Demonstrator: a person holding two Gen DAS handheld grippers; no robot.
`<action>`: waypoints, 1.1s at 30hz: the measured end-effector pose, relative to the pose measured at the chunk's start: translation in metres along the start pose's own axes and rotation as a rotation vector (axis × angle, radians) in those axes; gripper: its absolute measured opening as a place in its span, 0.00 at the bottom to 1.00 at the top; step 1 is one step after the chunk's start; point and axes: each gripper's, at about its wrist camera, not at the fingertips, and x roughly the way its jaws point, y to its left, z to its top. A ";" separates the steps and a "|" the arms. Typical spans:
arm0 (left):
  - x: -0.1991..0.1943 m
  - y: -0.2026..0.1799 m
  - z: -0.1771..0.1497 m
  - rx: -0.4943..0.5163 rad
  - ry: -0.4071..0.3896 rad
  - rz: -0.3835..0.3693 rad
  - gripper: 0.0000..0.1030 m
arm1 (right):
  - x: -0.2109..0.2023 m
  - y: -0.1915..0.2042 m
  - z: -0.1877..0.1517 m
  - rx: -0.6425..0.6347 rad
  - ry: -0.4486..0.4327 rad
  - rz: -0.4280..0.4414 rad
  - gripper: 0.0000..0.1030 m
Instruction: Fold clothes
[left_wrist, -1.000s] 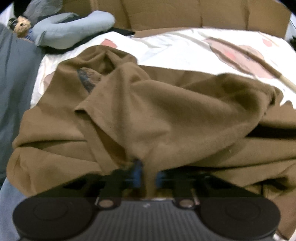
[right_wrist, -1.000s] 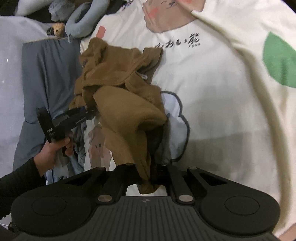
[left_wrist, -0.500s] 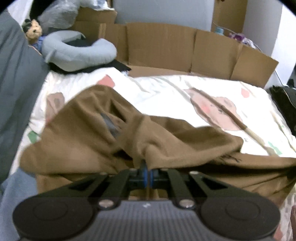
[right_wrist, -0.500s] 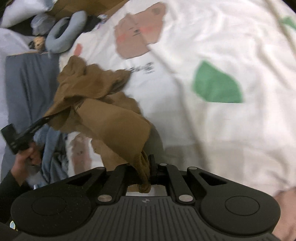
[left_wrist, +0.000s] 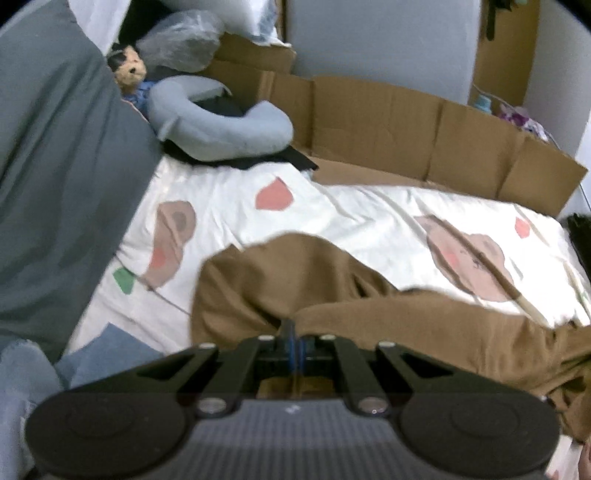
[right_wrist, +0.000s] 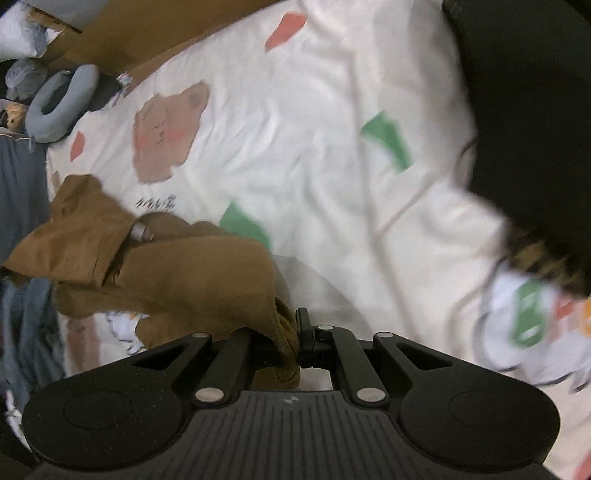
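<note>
Left wrist view: the left claw (left_wrist: 293, 341) is clenched on an edge of the brown, soft knitted garment (left_wrist: 369, 325), its blue-padded fingers pressed together with the cloth pinched between them. The garment stretches away to the right, lifted and taut along its upper edge, over the near side of the bed with its cream sheet printed with pink bears and red and green patches (left_wrist: 332, 214). At the bed's far left corner lies a pale blue U-shaped neck pillow (left_wrist: 221, 125) with a small plush toy (left_wrist: 129, 70) just beside it; flattened brown cardboard panels (left_wrist: 406, 122) stand along the far edge, and a dark grey quilt (left_wrist: 59, 177) covers the left side. Right wrist view: the right claw (right_wrist: 295, 339) grips a bunched brown fold of the same garment, which trails off to the left above the sheet, a small grey tag (right_wrist: 140, 232) showing on it. A black cloth (right_wrist: 528, 110) fills the bed's upper right corner.
</note>
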 end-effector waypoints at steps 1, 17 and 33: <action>-0.003 0.001 0.002 0.002 -0.004 0.002 0.02 | -0.005 -0.003 0.005 -0.008 -0.006 -0.015 0.01; 0.014 0.037 0.075 -0.017 -0.052 0.082 0.02 | -0.019 -0.004 0.102 -0.171 -0.080 -0.193 0.01; 0.125 0.052 0.142 0.011 0.029 0.153 0.02 | 0.027 0.016 0.187 -0.233 -0.069 -0.260 0.01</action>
